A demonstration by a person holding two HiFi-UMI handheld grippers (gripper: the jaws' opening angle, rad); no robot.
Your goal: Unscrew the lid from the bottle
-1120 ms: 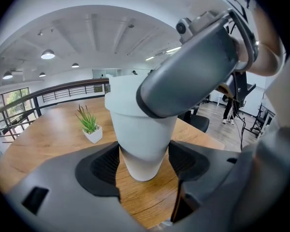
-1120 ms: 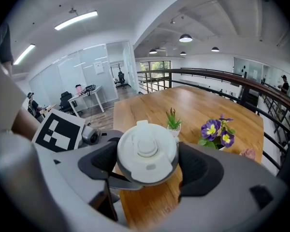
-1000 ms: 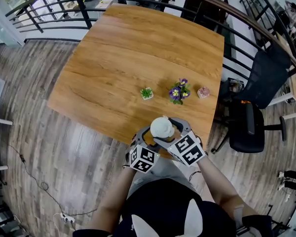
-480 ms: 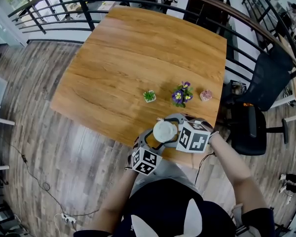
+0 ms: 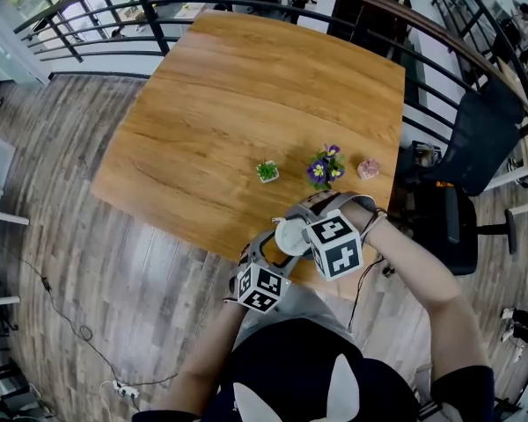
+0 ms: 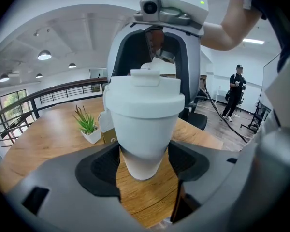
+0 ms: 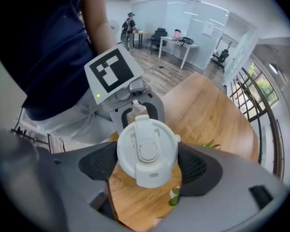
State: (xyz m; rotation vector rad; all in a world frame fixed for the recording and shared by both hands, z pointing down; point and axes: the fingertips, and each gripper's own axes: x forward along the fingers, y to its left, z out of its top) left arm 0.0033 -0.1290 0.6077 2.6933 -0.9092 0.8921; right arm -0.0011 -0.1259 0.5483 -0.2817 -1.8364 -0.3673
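Lid (image 7: 147, 151) remains seated on the white bottle (image 6: 144, 124); left claw (image 6: 144, 164) clamps its body, right claw (image 7: 147, 167) grasps the lid; unscrewing looks unfinished.

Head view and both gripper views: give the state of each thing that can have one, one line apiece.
bottle, upright, closed.
lid, seated on the bottle, flip cap down.
left gripper, jaws shut on the bottle's lower body.
right gripper, jaws shut on the lid from above.
green plant pot, upright.
purple flower pot, upright.
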